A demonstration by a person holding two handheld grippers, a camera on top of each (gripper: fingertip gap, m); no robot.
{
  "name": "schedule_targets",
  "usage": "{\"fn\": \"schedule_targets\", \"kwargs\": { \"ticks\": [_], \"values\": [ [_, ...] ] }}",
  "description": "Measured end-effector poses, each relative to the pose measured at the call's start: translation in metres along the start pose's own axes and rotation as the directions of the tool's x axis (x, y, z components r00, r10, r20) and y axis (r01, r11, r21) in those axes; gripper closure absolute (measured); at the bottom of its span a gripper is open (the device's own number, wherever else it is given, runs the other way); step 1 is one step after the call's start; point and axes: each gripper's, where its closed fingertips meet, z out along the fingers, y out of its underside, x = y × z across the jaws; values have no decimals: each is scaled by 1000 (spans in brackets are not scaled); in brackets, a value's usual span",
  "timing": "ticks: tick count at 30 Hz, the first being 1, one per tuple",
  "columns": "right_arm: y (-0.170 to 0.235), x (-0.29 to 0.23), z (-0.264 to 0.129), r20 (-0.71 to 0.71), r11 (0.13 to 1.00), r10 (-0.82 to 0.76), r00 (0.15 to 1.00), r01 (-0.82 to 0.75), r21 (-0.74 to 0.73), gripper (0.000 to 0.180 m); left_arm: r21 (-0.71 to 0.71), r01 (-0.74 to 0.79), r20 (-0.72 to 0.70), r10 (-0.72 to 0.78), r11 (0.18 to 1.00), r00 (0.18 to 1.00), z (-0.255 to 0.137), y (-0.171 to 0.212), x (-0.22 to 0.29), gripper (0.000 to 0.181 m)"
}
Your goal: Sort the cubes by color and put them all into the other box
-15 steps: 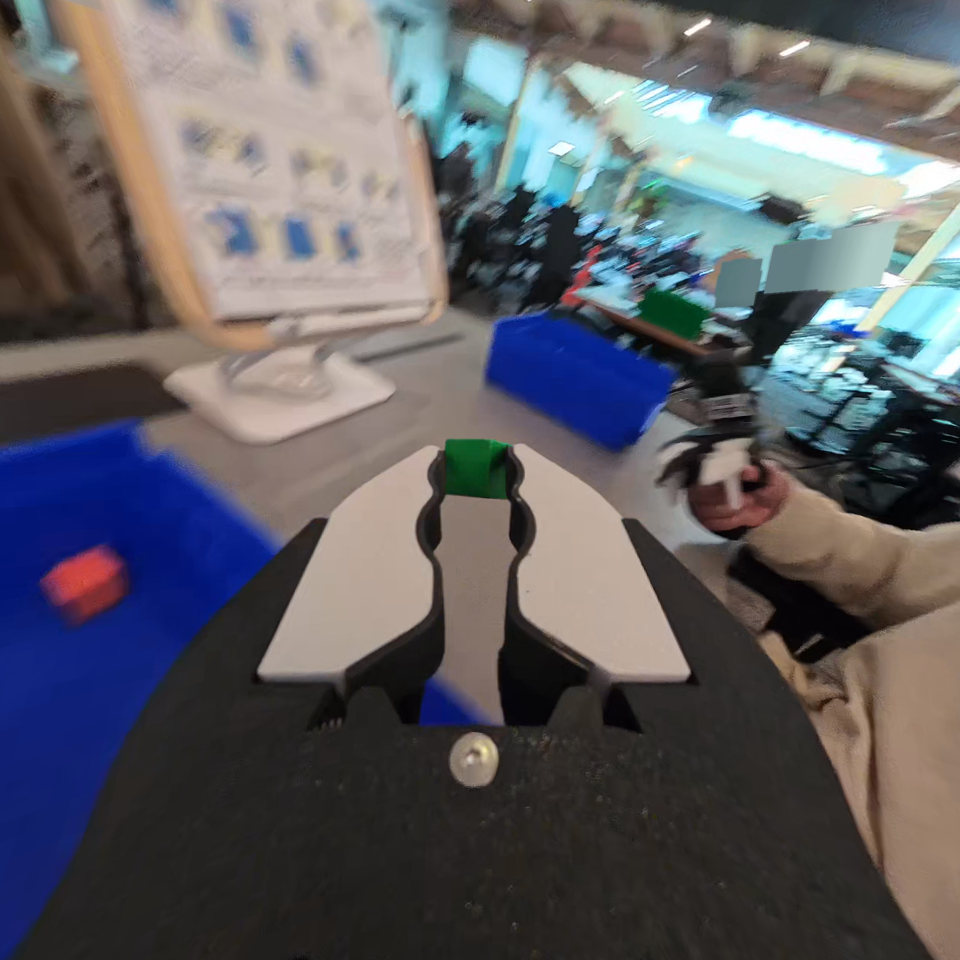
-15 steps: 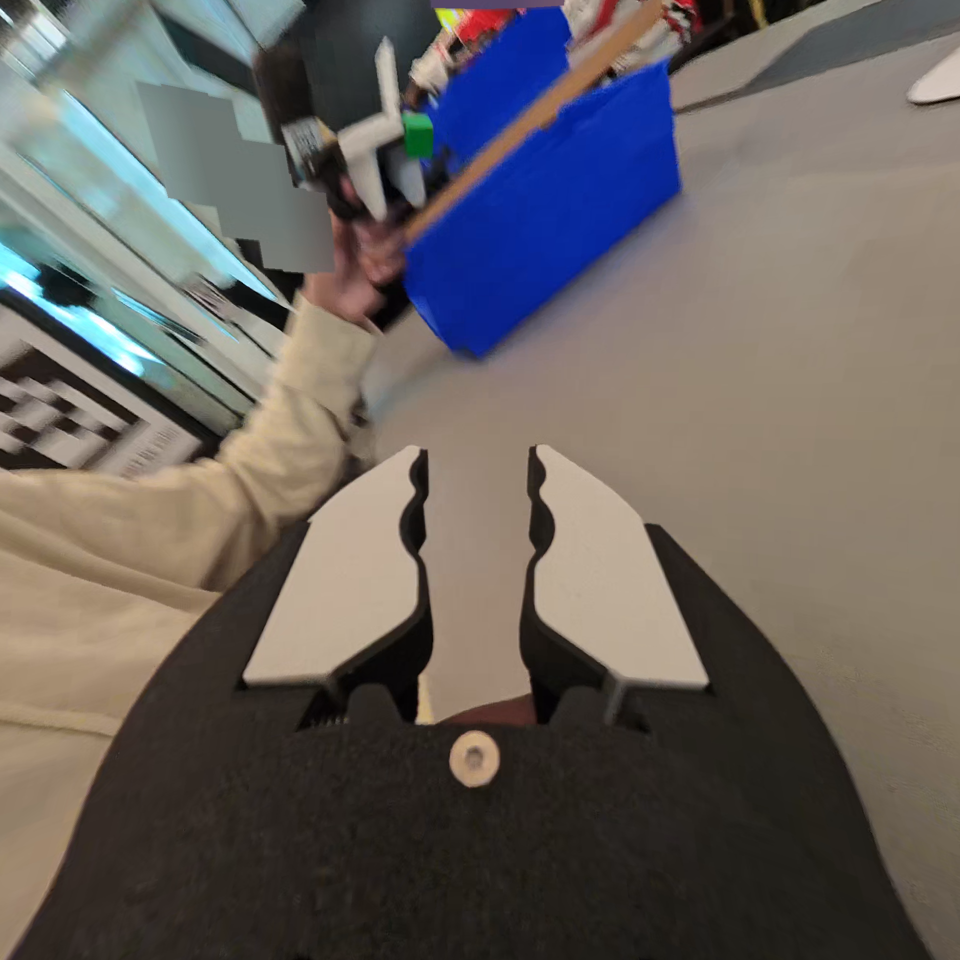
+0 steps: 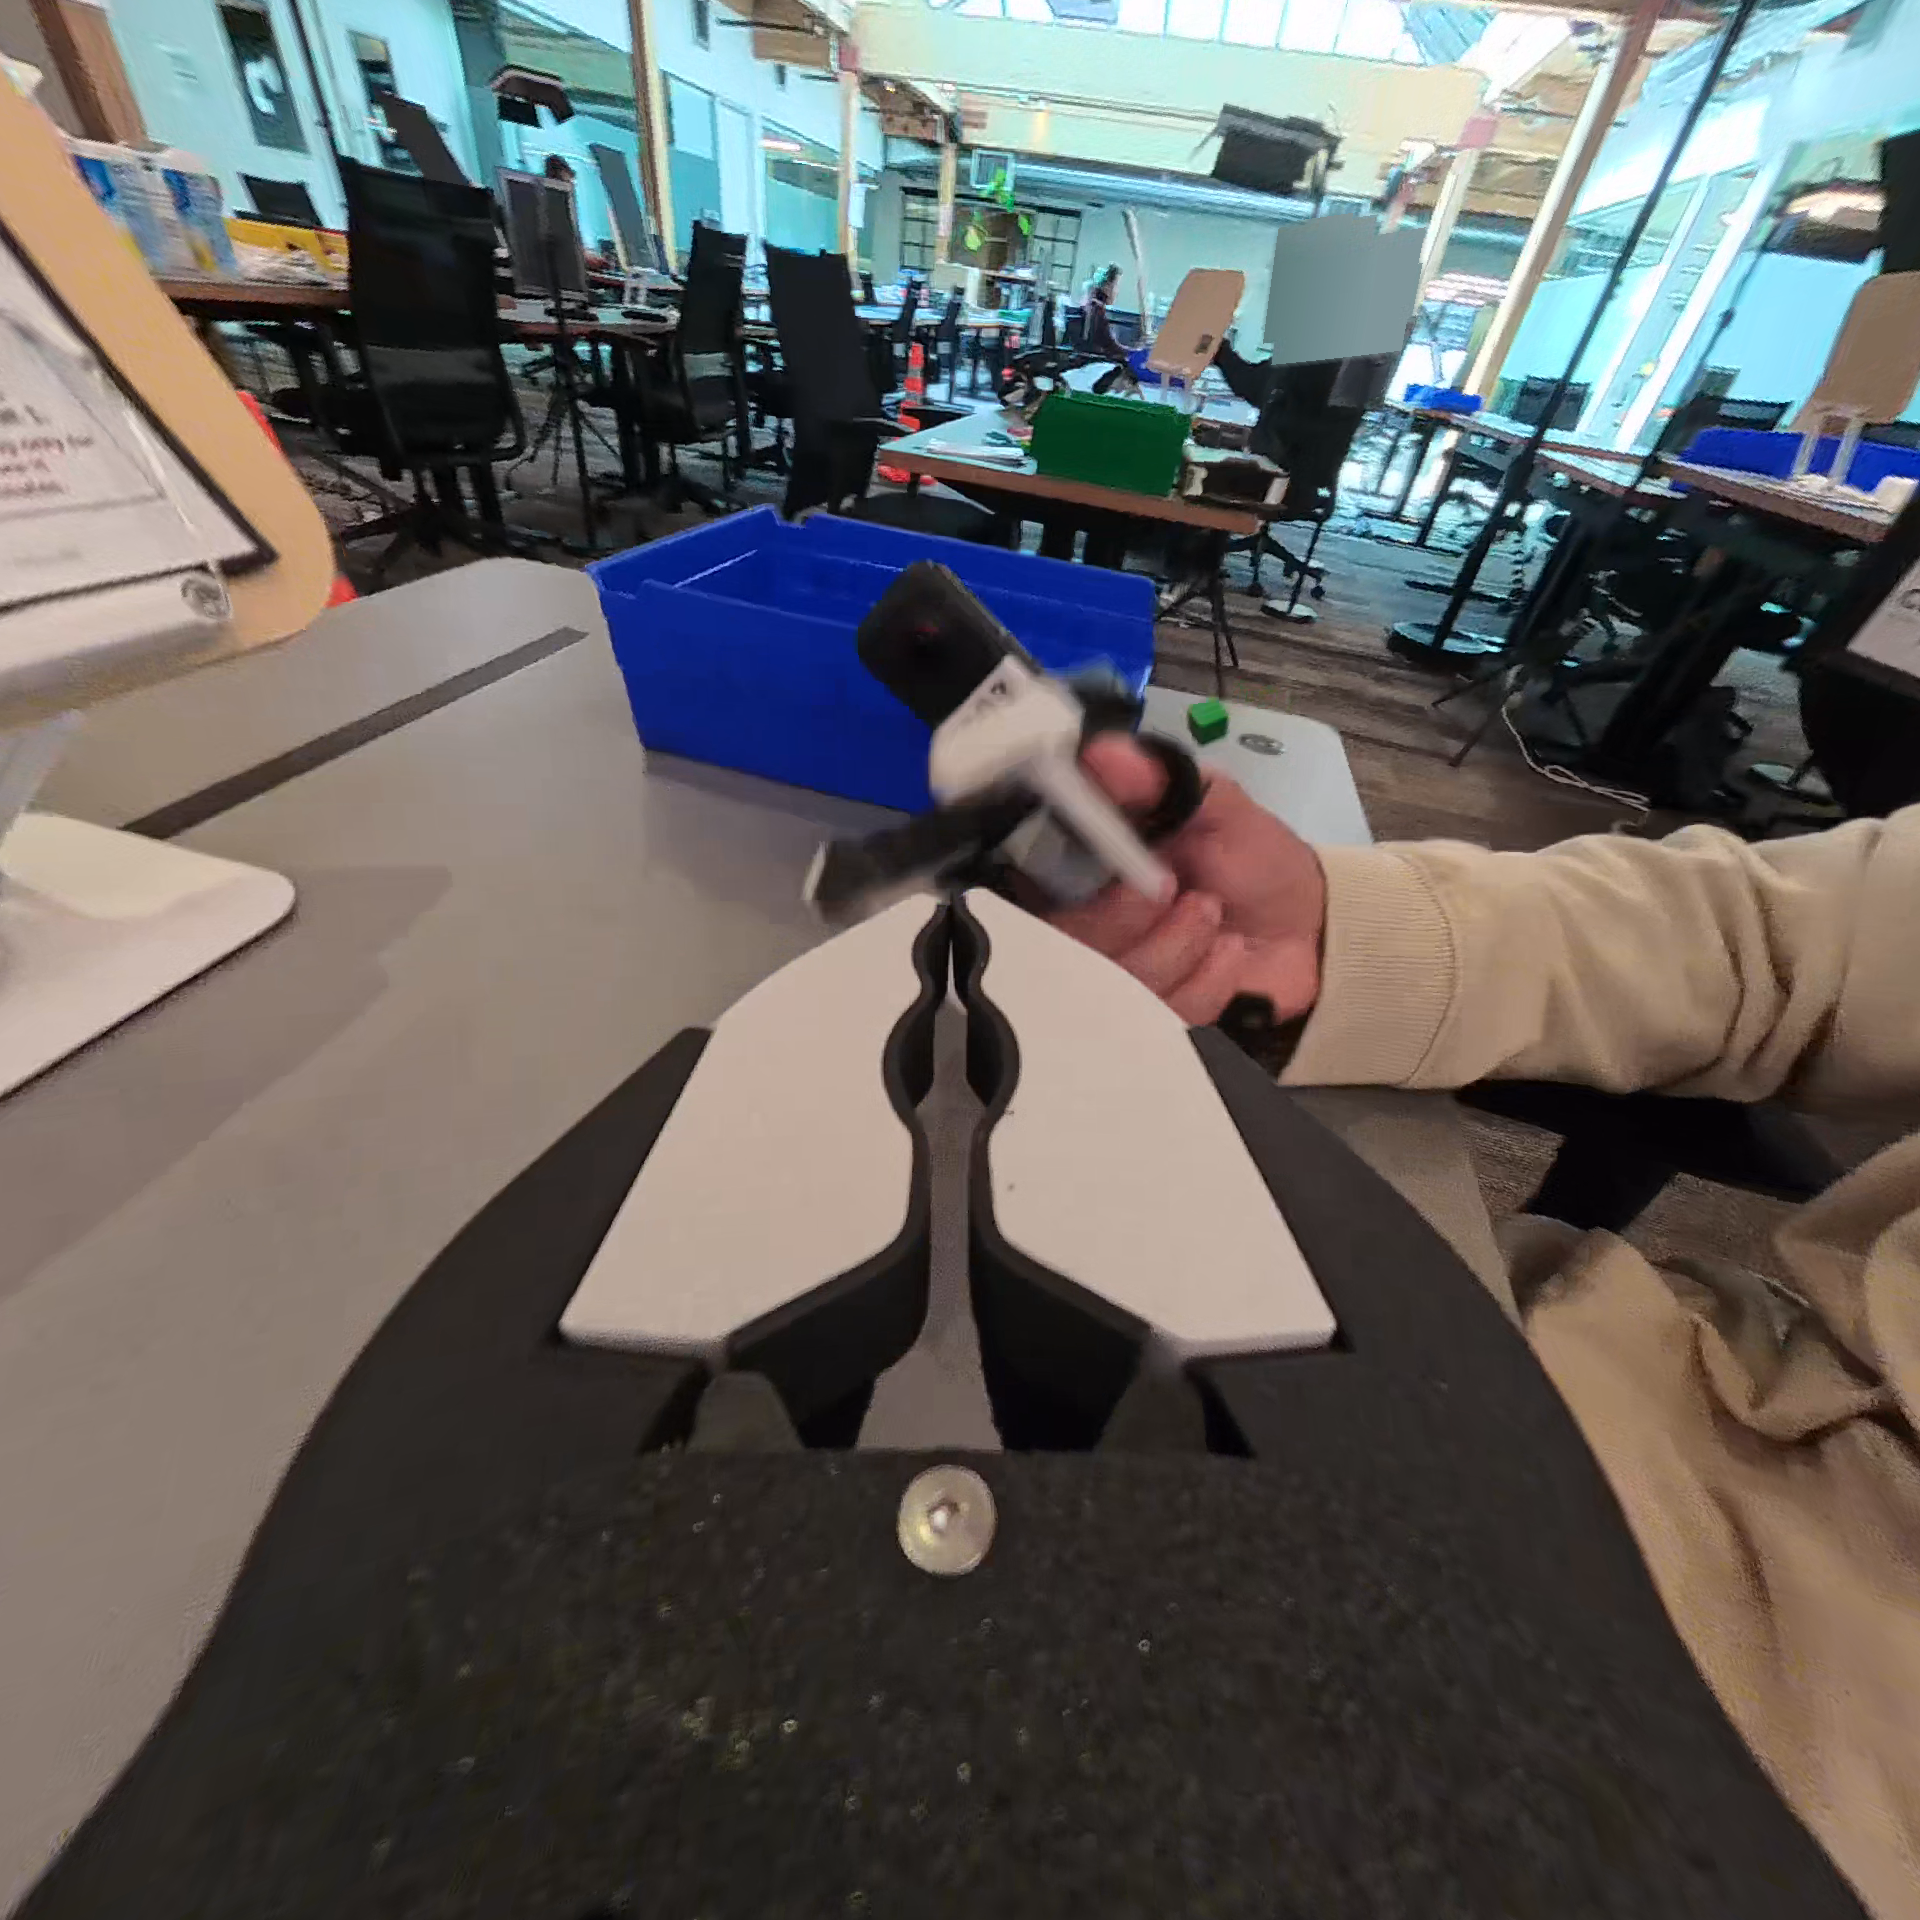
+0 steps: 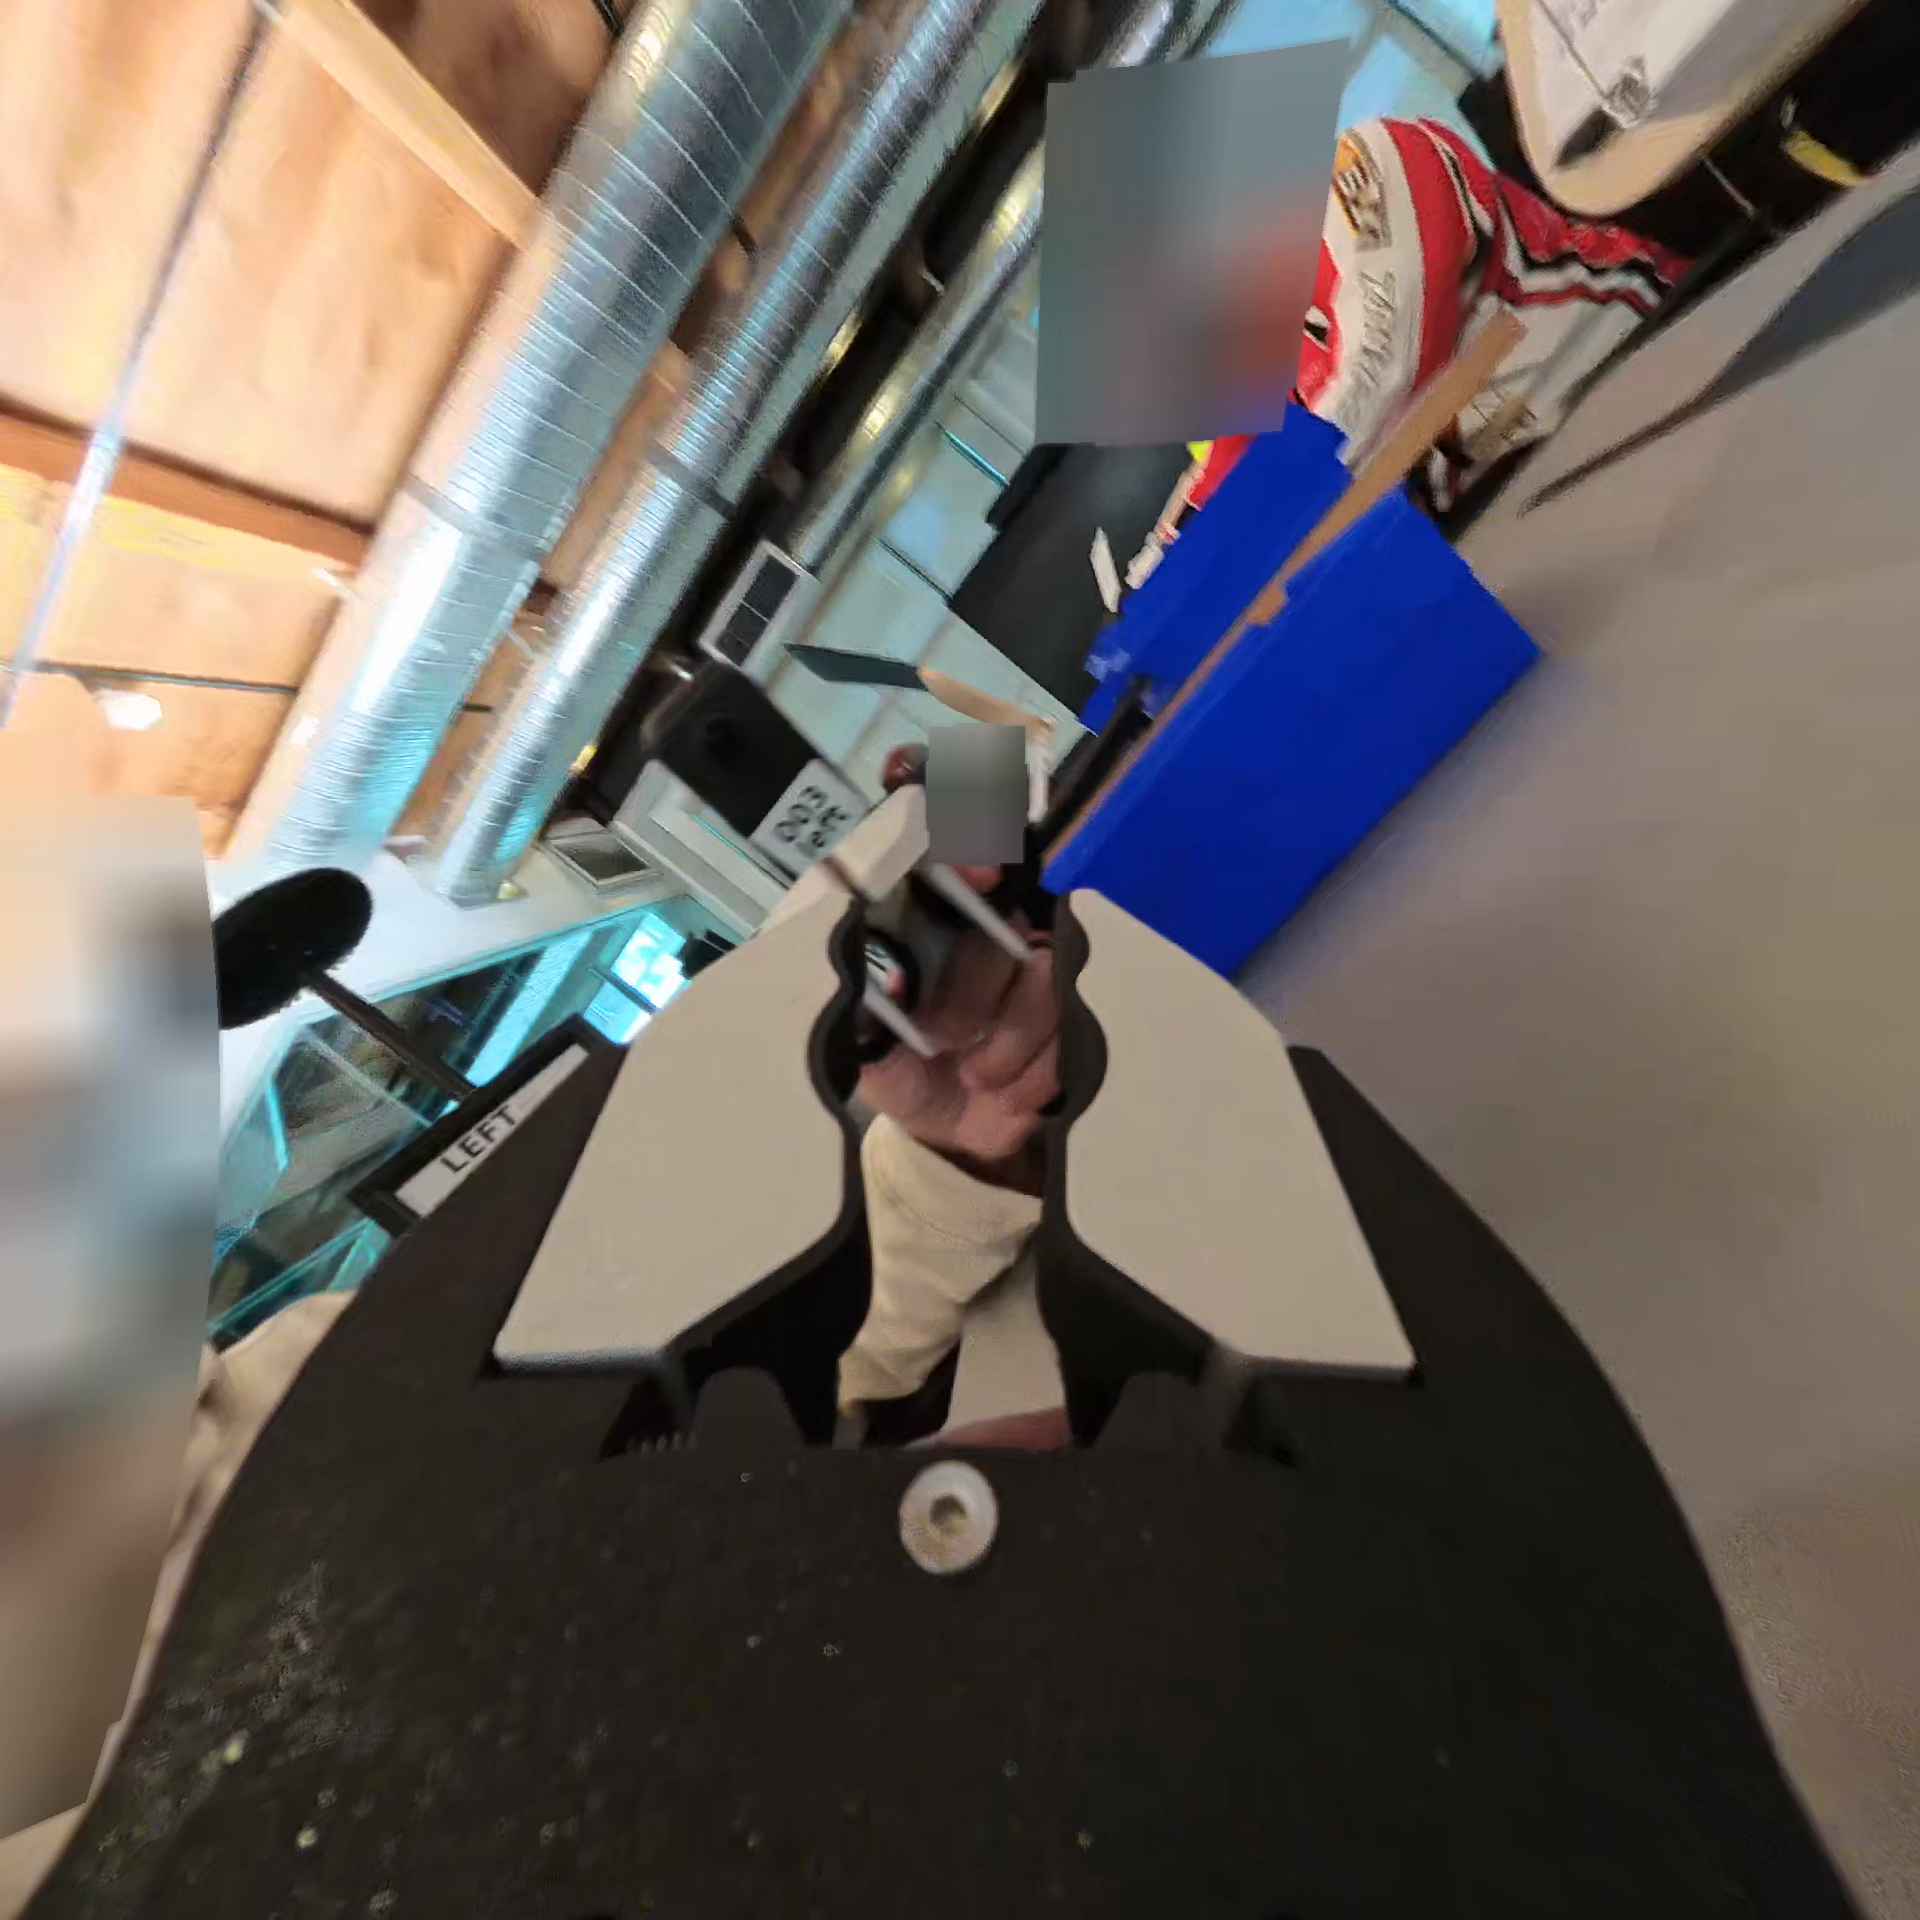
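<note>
The left claw (image 3: 951, 914) was pressed together at its flat white plastic tips, with nothing pinched. The right claw (image 4: 951, 914) was spread and empty. One small green cube (image 3: 1206, 719) was seen resting on the smooth grey counter (image 3: 468, 935), just beside one blue plastic box (image 3: 748, 665).

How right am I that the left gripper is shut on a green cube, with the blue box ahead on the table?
Not quite: the left gripper is shut on nothing. The left wrist view shows the green cube lying on the table beside the blue box, which is ahead.
</note>
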Motion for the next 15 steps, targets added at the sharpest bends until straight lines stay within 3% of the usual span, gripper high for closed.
{"fn": "schedule_targets", "kwargs": {
  "ticks": [1,2,3,5,7,10,15],
  "values": [
    [-9,-8,2,56,998,58,997,-59,15,141,3,0,32,0,1000,999,-1,7,0,181],
    [-15,-36,1,213,999,24,977,-28,17,150,5,-5,65,4,1000,998,-1,13,-1,181],
    [-11,-42,3,218,999,-39,975,44,-21,163,2,-7,90,7,1000,996,-2,17,-2,175],
    [-2,-25,7,76,992,-113,991,116,-44,139,-10,17,154,-16,1000,988,-7,23,-8,150],
    [2,-31,5,131,997,-55,990,61,-36,143,0,44,215,-43,999,976,-13,25,-16,140],
    [4,-23,1,104,1000,6,995,-7,5,143,41,84,268,-91,996,959,-22,29,-24,124],
    [5,-14,-6,-15,994,-107,994,107,11,144,81,104,321,-125,991,939,-34,28,-37,119]
  ]
}}
